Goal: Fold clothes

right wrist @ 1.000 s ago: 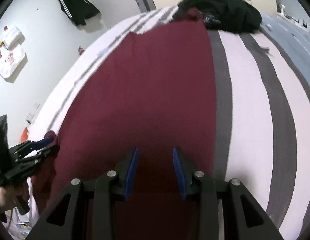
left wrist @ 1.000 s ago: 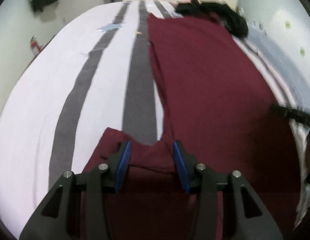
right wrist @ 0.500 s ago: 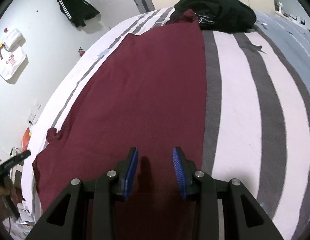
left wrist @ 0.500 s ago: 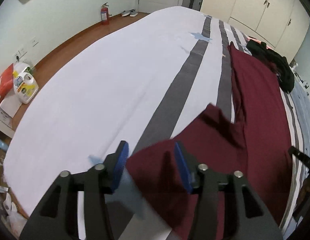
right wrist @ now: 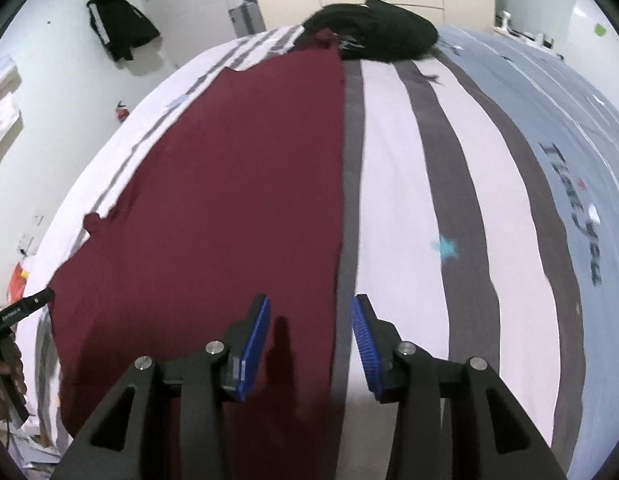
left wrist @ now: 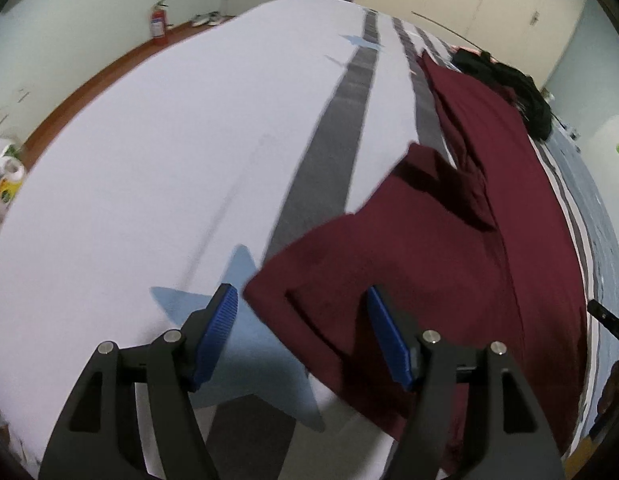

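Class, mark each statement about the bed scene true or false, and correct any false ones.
1. The maroon garment lies spread on a striped bed cover. True.
2. The left tongs are clamped on the garment's sleeve. False: their jaws are opening, the pads stand apart and the sleeve lies on the bed below them.
3. A pile of black clothes lies at the far end of the bed. True.
4. The right tongs hold a black jacket. False: nothing is between their opening jaws; they hang over the garment's right edge.
5. A red fire extinguisher stands by the wall. True.
6. The garment is already folded into a small square. False: it is still laid out long.
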The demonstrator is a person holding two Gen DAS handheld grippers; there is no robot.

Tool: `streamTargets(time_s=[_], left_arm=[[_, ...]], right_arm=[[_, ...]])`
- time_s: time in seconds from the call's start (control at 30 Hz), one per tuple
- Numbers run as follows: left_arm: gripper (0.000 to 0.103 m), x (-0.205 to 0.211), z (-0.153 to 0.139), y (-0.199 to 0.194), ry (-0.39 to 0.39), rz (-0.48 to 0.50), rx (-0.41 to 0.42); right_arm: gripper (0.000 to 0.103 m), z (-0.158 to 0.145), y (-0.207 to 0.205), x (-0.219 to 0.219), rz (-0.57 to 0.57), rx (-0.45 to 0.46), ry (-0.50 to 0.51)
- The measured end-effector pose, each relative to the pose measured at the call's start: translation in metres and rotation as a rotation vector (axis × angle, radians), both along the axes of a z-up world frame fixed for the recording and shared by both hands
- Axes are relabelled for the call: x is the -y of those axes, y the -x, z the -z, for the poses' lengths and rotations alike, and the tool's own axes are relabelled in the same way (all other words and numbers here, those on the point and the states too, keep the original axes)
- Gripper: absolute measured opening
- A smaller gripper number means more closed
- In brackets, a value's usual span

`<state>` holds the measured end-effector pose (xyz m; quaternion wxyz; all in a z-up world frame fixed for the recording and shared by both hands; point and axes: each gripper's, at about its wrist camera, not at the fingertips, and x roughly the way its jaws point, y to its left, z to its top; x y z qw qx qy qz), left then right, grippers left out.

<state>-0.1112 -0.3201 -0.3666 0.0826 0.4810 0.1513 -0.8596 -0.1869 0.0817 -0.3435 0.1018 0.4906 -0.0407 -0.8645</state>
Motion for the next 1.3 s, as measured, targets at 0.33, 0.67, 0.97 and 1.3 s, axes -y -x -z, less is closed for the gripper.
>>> streamTargets(time_s=[0.33, 0.67, 0.97, 1.3], left_arm=[[0.04, 0.008, 0.013, -0.007, 0.008, -0.041, -0.048], [0.007, 0.003, 0.003, -0.005, -0.022, -0.024, -0.034], [0.007, -0.047, -0.076, -0.02, 0.112, 0.023, -0.131], [0.007, -0.214, -0.114, 0.002, 0.01, 0.218, -0.184]], right_arm=[[0.039, 0.011, 0.002, -0.006, -0.015, 0.028, 0.016], [0.039, 0.013, -0.001, -0.022, -0.023, 0.037, 0.041], [0.039, -0.001, -0.009, -0.034, -0.042, 0.017, 0.053], [0.039, -0.023, -0.01, -0.064, -0.067, 0.02, 0.091]])
